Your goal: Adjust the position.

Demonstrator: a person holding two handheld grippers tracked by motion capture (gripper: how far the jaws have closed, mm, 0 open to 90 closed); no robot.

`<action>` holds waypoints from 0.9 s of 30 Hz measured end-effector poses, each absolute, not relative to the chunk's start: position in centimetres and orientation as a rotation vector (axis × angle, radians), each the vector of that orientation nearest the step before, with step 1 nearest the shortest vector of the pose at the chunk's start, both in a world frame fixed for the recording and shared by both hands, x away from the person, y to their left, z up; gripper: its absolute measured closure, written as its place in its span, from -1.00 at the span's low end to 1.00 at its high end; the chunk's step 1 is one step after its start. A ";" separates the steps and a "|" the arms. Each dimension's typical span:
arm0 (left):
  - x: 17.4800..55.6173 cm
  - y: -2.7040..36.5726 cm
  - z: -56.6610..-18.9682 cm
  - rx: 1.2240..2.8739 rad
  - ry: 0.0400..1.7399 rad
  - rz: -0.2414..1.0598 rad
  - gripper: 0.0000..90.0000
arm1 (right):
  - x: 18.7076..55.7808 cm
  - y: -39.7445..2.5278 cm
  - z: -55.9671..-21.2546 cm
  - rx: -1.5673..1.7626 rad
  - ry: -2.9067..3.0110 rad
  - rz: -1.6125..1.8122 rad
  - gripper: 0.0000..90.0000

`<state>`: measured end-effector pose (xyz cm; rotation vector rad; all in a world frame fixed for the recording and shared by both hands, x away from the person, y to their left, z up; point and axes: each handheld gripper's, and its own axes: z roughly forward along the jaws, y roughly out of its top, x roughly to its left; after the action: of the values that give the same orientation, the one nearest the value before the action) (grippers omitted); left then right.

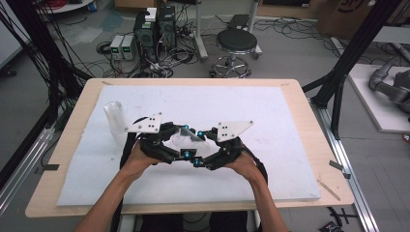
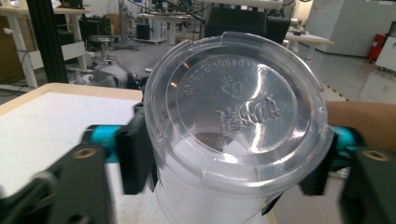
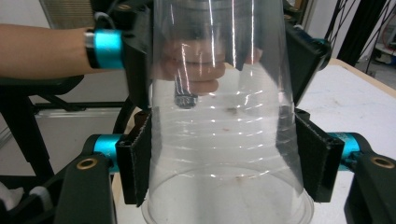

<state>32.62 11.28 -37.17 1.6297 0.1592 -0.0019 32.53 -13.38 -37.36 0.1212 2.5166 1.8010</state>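
Note:
A clear plastic cup (image 1: 186,137) lies on its side in the air over the middle of the table, held from both ends. My left gripper (image 1: 180,141) is shut on its narrow end; in the left gripper view the embossed base (image 2: 233,100) faces the camera between the black pads (image 2: 135,156). My right gripper (image 1: 202,146) is shut on the wide end, where the cup's wall (image 3: 224,140) sits between its pads (image 3: 135,161) with the rim nearest the camera. The left gripper (image 3: 219,56) clamps the far end there. Whether this is one cup or nested cups is unclear.
Another clear cup (image 1: 115,122) stands upright on the white mat (image 1: 270,111) at the left, just beyond my left hand. The mat lies on a wooden table (image 1: 319,140). A stool (image 1: 236,43), computers (image 1: 154,29) and cables sit on the floor behind.

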 end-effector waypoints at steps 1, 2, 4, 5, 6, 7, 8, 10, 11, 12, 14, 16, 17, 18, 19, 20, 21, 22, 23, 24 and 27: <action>32.6 11.3 -37.2 1.638 0.171 0.011 -0.63 | 32.5 -13.4 -37.3 0.126 2.523 1.799 -0.28; 32.6 11.3 -37.2 1.639 0.179 0.010 -0.72 | 32.6 -13.5 -37.4 0.123 2.513 1.801 -0.28; 32.6 11.3 -37.1 1.638 0.179 0.008 -0.83 | 32.6 -13.5 -37.3 0.133 2.518 1.800 -0.28; 32.5 11.5 -37.1 1.637 0.177 0.007 -0.85 | 32.6 -13.6 -37.3 0.136 2.519 1.801 -0.28; 32.5 11.5 -37.0 1.633 0.179 0.005 -0.85 | 32.6 -13.6 -37.3 0.136 2.519 1.801 -0.28; 32.4 11.6 -37.0 1.634 0.182 0.010 -0.85 | 32.6 -13.6 -37.3 0.134 2.514 1.801 -0.28; 32.4 11.7 -36.9 1.640 0.180 0.012 -0.85 | 32.6 -13.7 -37.3 0.140 2.521 1.799 -0.28; 32.4 12.0 -36.9 1.664 0.189 0.022 -0.84 | 32.6 -13.7 -37.3 0.155 2.527 1.792 -0.28; 32.3 12.2 -36.8 1.687 0.194 0.031 -0.84 | 32.7 -13.8 -37.3 0.158 2.531 1.789 -0.28; 32.4 12.4 -36.6 1.716 0.202 0.042 -0.84 | 32.7 -13.8 -37.3 0.163 2.536 1.780 -0.28; 32.5 12.8 -36.2 1.784 0.217 0.048 -0.84 | 32.7 -13.8 -37.2 0.185 2.578 1.716 -0.28; 32.6 13.1 -35.7 1.854 0.227 0.043 -0.84 | 32.7 -13.8 -37.0 0.196 2.612 1.653 -0.28; 32.7 13.2 -35.4 1.896 0.226 0.031 -0.83 | 32.8 -13.9 -36.8 0.196 2.644 1.621 -0.28; 32.7 13.2 -35.1 1.936 0.228 0.019 -0.83 | 32.9 -13.8 -36.5 0.197 2.694 1.537 -0.28; 32.8 13.2 -34.8 1.984 0.230 0.013 -0.82 | 32.9 -13.8 -36.3 0.195 2.719 1.495 -0.28; 33.0 13.2 -34.5 2.048 0.214 0.009 -0.82 | 32.9 -13.7 -36.2 0.190 2.747 1.450 -0.28; 33.1 13.1 -34.3 2.102 0.210 -0.009 -0.82 | 32.9 -13.7 -36.2 0.190 2.747 1.450 -0.28; 33.2 12.9 -34.0 2.163 0.196 -0.030 -0.82 | 33.0 -13.6 -36.0 0.181 2.780 1.393 -0.28; 33.3 12.7 -33.8 2.221 0.179 -0.042 -0.81 | 33.0 -13.5 -35.8 0.163 2.808 1.334 -0.28; 33.4 12.5 -33.6 2.275 0.166 -0.054 -0.79 | 32.9 -13.3 -35.7 0.156 2.839 1.280 -0.28; 33.6 11.6 -33.0 2.421 0.155 -0.065 -0.77 | 32.9 -12.6 -35.1 0.091 2.935 1.036 -0.27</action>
<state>33.62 11.57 -33.01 2.4213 0.1552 -0.0654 32.85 -12.64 -35.11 0.0905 2.9355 1.0358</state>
